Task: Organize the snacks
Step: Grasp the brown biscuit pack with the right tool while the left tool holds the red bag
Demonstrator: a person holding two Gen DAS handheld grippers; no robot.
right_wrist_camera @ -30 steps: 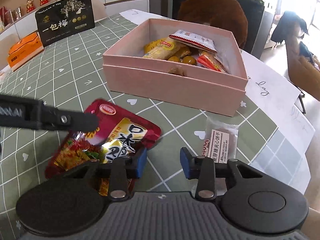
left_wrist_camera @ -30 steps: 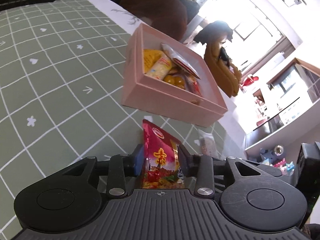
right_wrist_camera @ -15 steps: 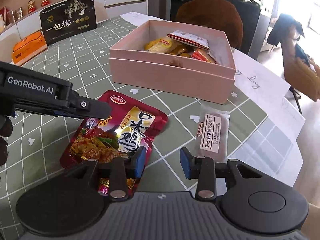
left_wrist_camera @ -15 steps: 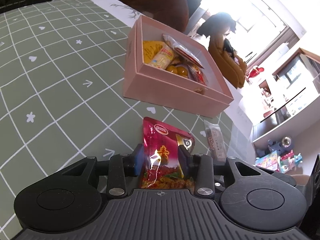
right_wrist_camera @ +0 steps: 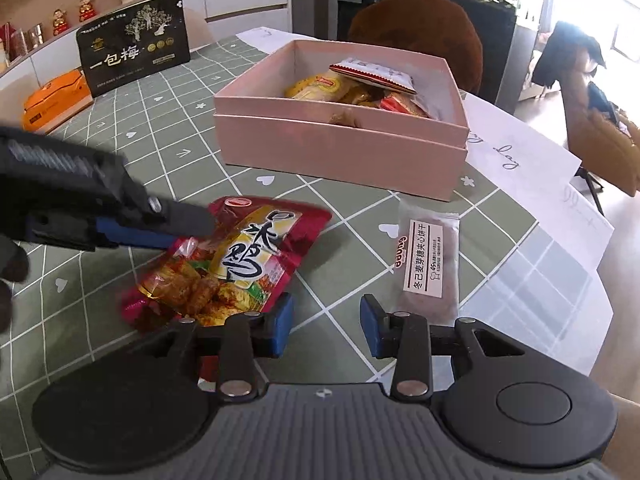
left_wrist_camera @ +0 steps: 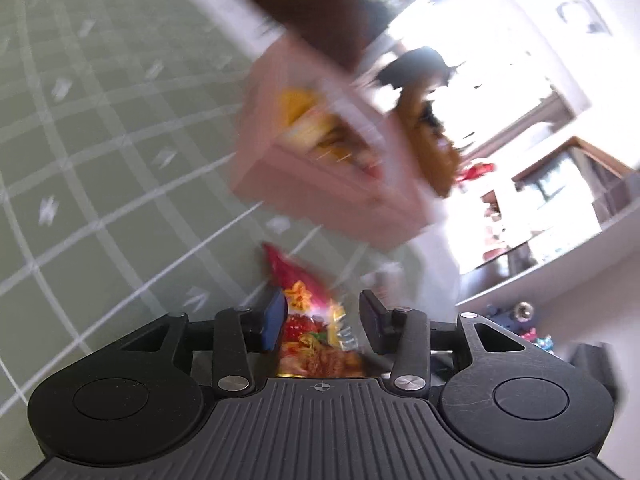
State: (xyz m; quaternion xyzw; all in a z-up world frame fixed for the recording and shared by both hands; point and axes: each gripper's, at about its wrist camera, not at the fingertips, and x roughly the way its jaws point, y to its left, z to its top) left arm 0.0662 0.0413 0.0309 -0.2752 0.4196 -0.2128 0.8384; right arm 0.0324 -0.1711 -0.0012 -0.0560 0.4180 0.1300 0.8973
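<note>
A red snack packet (right_wrist_camera: 240,256) lies on the green checked tablecloth in front of the pink box (right_wrist_camera: 340,148), which holds several snacks. The left wrist view is blurred by motion. My left gripper (left_wrist_camera: 322,320) has its jaws apart, with the red packet (left_wrist_camera: 308,320) between and under them; one finger touches the packet's left edge in the right wrist view (right_wrist_camera: 176,224). My right gripper (right_wrist_camera: 325,326) is open and empty, just above the cloth between the red packet and a brown biscuit packet (right_wrist_camera: 428,260).
A black gift box (right_wrist_camera: 134,60) stands at the back left beside an orange box (right_wrist_camera: 54,100). White paper sheets (right_wrist_camera: 520,152) lie right of the pink box. A brown chair back (right_wrist_camera: 416,36) is behind the table.
My left gripper has opened its jaws from the red packet, which now lies on the cloth. The left camera swings fast. My right gripper has drawn back a little.
</note>
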